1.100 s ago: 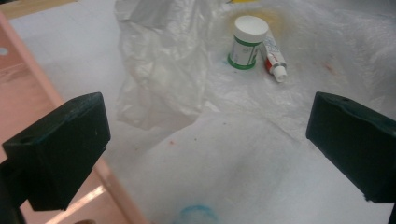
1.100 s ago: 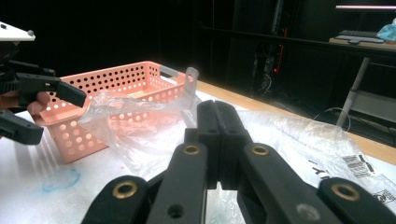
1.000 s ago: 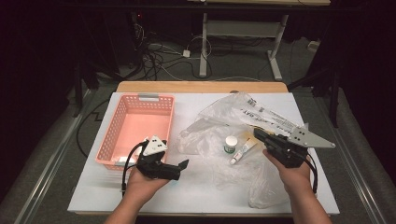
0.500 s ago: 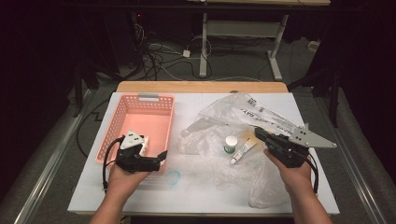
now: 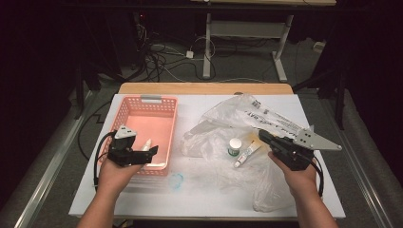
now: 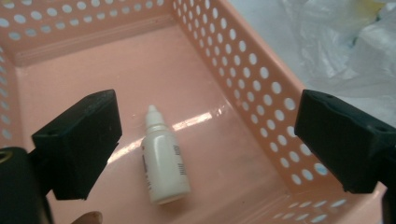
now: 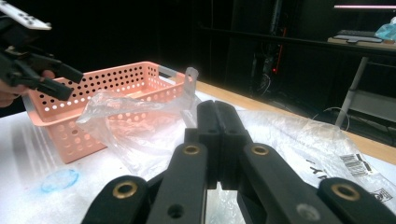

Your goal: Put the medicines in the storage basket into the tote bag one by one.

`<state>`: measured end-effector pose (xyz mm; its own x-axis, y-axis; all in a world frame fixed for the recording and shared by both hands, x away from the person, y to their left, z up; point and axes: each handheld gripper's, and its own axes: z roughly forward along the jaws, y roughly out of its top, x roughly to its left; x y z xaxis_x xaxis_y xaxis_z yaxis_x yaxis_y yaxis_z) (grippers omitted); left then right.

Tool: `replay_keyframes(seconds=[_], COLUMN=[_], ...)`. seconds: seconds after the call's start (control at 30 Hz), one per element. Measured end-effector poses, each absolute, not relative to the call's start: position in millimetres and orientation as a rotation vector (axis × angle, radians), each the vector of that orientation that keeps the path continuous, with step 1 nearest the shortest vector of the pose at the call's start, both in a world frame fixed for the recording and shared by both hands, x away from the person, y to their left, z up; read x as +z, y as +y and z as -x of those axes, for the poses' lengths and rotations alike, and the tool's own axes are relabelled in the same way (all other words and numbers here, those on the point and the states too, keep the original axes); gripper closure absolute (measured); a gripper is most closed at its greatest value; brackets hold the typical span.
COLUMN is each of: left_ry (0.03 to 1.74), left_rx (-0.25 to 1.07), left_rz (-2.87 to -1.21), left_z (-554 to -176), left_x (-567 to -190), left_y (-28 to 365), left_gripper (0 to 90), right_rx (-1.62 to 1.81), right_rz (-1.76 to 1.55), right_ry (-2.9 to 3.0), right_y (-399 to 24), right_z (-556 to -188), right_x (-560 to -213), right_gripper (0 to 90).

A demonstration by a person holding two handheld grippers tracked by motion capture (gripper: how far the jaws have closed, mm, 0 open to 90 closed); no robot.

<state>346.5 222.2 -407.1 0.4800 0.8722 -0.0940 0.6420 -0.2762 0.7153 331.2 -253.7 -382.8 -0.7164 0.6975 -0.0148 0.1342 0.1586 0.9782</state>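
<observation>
Left gripper (image 6: 205, 140) gapes empty above the dropper bottle (image 6: 164, 161); jaws just narrowing.

A white dropper bottle (image 6: 164, 165) lies in the pink basket (image 6: 261, 93) below parted tongs (image 6: 210, 144).

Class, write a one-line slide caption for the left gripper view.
Open left gripper above a white dropper bottle lying in the pink basket.

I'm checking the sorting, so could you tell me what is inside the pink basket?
One small white dropper bottle lies on the pink basket floor. The left tool covers part of the near end.
</observation>
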Motion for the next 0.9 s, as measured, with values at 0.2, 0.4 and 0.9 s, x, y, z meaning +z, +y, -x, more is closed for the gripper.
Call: replay_keyframes(seconds=[0.2, 0.4, 0.9], left_ry=[1.315, 1.4, 1.599], left_rx=[0.341, 0.248, -0.05], left_rz=[-2.102, -2.234, -2.328], left_z=[-371, -391, -428], left_x=[-405, -414, -433], left_y=[226, 219, 225], left_gripper=[14.6, 14.8, 35.6], right_rx=[1.593, 1.593, 1.596], right_rz=[-0.792, -0.798, -0.796], right_ry=[1.963, 1.962, 1.966], right_y=[-255, -255, -255], right_z=[-331, -331, -331], right_x=[-382, -382, -383], right_gripper=[90.0, 90.0, 90.0])
